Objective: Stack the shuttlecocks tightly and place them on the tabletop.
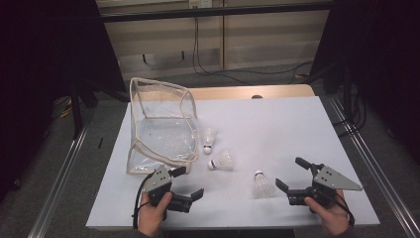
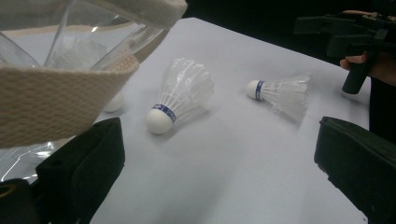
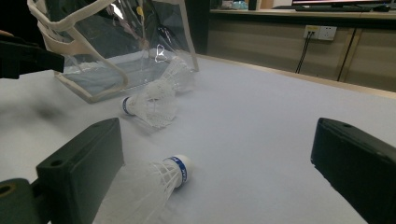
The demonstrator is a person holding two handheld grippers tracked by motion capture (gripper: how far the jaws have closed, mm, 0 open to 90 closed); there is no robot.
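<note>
The left tool [image 1: 187, 182] hovers low over the white tabletop [image 1: 277, 124] with its jaws spread wide and nothing between them, just beside the near corner of the clear bag [image 1: 161, 126]. The right tool [image 1: 293, 174] is likewise agape and empty (held level near the front edge). Three shuttlecocks lie loose: the nearest shuttlecock [image 1: 262, 184] just left of the right tool, the middle shuttlecock [image 1: 222, 161] farther in, the far shuttlecock [image 1: 209, 139] beside the bag.

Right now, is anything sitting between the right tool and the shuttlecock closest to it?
Nothing visible. The right tool is open, and the nearest shuttlecock lies just off its jaws on bare white table. The other two shuttlecocks lie farther left, near the clear bag.
</note>
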